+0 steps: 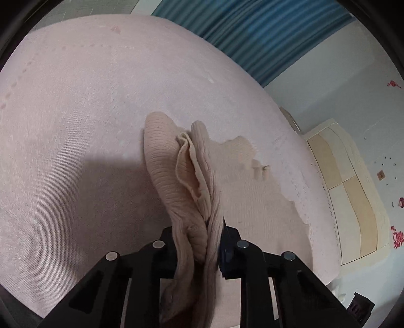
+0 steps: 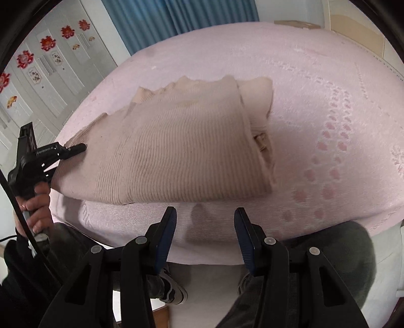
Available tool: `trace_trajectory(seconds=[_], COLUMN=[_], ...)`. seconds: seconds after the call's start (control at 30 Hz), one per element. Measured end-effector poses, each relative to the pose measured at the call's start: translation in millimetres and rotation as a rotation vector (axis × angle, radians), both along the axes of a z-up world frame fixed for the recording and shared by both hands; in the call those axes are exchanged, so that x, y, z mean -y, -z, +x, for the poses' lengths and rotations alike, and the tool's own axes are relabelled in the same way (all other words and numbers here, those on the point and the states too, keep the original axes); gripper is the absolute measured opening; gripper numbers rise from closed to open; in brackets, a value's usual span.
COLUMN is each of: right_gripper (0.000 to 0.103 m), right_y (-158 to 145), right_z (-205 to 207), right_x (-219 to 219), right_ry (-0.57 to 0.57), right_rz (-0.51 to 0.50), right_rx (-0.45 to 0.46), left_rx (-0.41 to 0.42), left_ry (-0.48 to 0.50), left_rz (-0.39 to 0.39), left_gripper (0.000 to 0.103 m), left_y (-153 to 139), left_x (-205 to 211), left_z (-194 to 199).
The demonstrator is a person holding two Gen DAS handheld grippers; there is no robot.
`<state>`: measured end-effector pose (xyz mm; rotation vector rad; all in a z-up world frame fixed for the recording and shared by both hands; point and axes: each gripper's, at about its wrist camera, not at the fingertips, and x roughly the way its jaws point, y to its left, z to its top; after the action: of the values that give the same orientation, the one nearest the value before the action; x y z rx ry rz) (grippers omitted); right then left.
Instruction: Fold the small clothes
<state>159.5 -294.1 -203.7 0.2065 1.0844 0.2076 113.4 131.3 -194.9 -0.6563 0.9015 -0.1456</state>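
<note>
two tools are in my view right now. the left tool (image 1: pixel 199 242) is clamping a bunched fold of the beige ribbed knit garment (image 1: pixel 176 176), and the fabric is filling the narrow gap between its fingers and trailing down below them toward me. ahead of that tool the gathered cloth is rising in ridges, and the rest of the garment is spreading out to its right over the pink bedspread (image 1: pixel 75 113). from the right wrist camera i am seeing the same left tool (image 2: pixel 78 148) far to the left of my right tool, pinching the garment's (image 2: pixel 176 146) left edge, with the person's hand (image 2: pixel 35 204) wrapping its handle. the knit is lying mostly flat on the pink bedspread (image 2: pixel 328 88) just ahead of the right tool (image 2: pixel 205 222), folded over itself, with a paler layer peeking out on its far right side. the right tool is hanging partly spread, its blue-padded fingers (image 2: pixel 166 234) standing apart with nothing between them, just short of the garment's near edge. below it i am catching the person's dark trousers (image 2: pixel 328 265) and a shoe (image 2: pixel 174 290). blue curtains (image 2: pixel 151 22) are hanging beyond the bed.
</note>
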Motion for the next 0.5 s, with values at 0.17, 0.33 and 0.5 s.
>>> trace_trajectory(seconds=[0.17,0.33,0.5], right_gripper=[0.047,0.047,0.047], right_y=[-11.1,-22.4,-31.1], right_z=[-14.4,-23.7,-39.3], right_x=[24.2,52.2,94.9], right_ry=[0.031,0.084,0.172], right_rz=[0.021,0.055,0.068], right_rx=[0.036,0.057,0.072], left_rx=[0.035,0.072,0.083], left_ry=[0.001,0.027,0.116], left_rz=[0.021,0.069,0.147], left_gripper=[0.02,0.019,0.019], left_y=[-46.1,-90.3,-115.4], left_x=[30.7,76.2,147.0], left_z=[11.1,16.9,25.4])
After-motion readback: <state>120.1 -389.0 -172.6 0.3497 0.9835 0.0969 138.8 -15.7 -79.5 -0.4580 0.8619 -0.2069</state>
